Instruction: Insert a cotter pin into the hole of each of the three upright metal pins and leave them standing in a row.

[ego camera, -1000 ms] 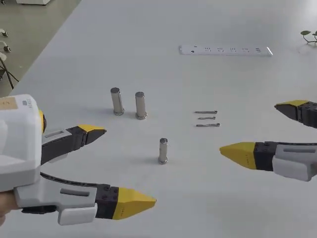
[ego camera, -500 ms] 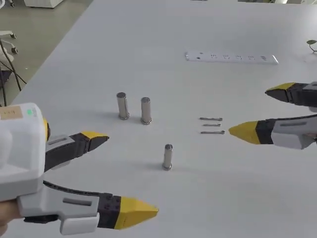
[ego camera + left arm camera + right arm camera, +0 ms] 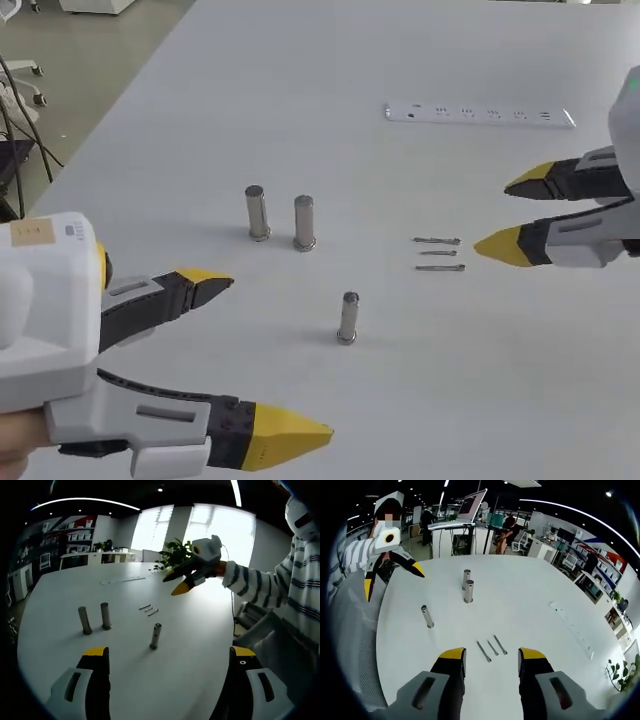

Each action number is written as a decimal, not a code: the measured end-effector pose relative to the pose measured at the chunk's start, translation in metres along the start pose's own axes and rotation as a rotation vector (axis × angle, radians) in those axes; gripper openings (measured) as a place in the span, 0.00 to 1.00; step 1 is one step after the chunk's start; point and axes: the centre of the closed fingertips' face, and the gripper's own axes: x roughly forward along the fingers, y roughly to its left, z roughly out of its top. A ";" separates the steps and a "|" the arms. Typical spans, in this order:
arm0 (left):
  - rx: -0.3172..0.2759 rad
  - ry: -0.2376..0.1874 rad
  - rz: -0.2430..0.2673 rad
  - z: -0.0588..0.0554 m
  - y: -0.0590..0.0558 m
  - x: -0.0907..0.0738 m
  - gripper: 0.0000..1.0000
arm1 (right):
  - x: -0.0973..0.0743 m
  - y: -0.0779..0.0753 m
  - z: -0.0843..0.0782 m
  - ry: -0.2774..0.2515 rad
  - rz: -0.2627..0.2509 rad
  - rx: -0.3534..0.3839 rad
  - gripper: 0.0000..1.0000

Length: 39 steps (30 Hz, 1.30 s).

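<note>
Right tongs (image 3: 494,215) hang spread just beside the three cotter pins (image 3: 438,254), yellow tips aimed at them, nothing gripped. The cotter pins lie flat and side by side on the bench (image 3: 420,400). In the right gripper view they sit just ahead of the gap between the jaws. Left tongs (image 3: 280,358) are spread wide too, empty, low on the near side.

Now the metal pins: two (image 3: 280,218) stand upright close together, and the third pin (image 3: 348,318) stands apart, nearer the person. No row yet. No cotter pin looks fitted, though the cross-holes are too small to make out. I'd call this the approach to the first pick-up. The next move calls for lowering the right tongs over one cotter pin and pinching it alone without nudging its neighbours, while the left tongs steady a metal pin.
</note>
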 end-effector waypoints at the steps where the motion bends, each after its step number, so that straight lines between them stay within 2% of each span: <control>1: 0.001 0.001 0.002 0.000 0.000 0.000 0.99 | 0.002 -0.001 -0.001 0.004 0.005 -0.004 0.37; 8: -0.002 -0.007 0.021 0.002 0.003 -0.001 0.99 | 0.016 -0.003 -0.008 0.069 0.057 -0.043 0.36; 12: -0.001 -0.006 0.029 0.002 0.004 -0.002 0.99 | 0.023 -0.002 -0.008 0.097 0.098 -0.069 0.33; 18: -0.006 -0.005 0.029 0.002 0.004 -0.002 0.99 | 0.030 0.001 -0.011 0.162 0.166 -0.127 0.31; 26: -0.002 -0.009 0.029 0.003 0.002 -0.004 0.99 | 0.041 0.002 -0.022 0.246 0.220 -0.189 0.25; 33: -0.002 -0.007 0.033 0.002 0.001 -0.003 0.99 | 0.052 0.004 -0.031 0.293 0.265 -0.232 0.22; 39: -0.007 -0.002 0.032 0.000 0.000 -0.002 0.99 | 0.062 0.005 -0.038 0.316 0.295 -0.237 0.17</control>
